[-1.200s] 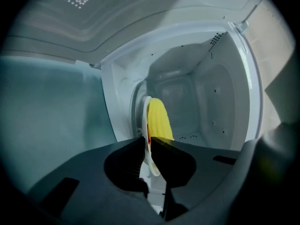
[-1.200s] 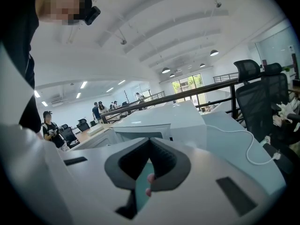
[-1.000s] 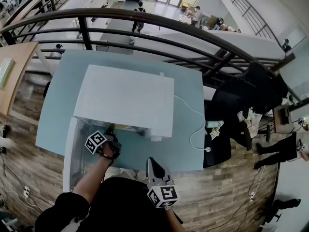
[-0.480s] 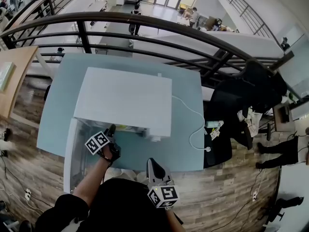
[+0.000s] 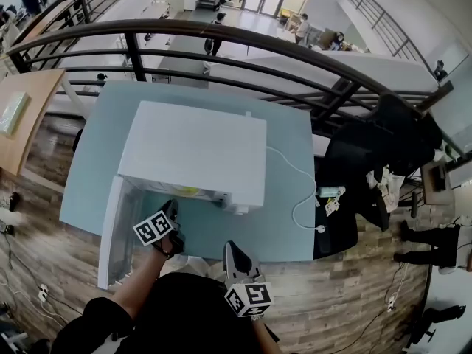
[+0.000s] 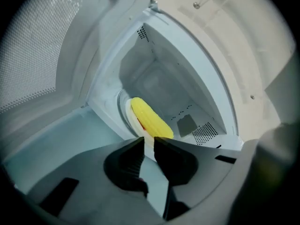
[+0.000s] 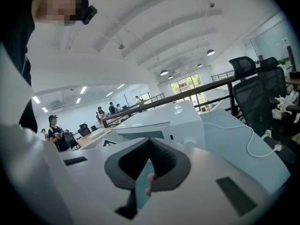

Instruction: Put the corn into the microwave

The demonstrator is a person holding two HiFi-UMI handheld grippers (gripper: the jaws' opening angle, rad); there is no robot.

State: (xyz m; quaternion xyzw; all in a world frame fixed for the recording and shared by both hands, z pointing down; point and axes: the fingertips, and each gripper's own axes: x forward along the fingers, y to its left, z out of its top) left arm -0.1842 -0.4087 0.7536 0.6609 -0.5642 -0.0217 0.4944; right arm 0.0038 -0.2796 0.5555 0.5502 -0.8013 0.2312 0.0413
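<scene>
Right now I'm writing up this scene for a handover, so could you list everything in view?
microwave: one, white, on the table, door open
corn: one, yellow, inside the microwave
table: one, pale blue, under the microwave
cable: one, white, on the table right of the microwave
chairs: apparently two, black, right of the table
railing: one, dark, behind the table
left gripper: grey, jaws closing, nothing between them, at the microwave's opening
right gripper: grey, jaws together, empty
</scene>
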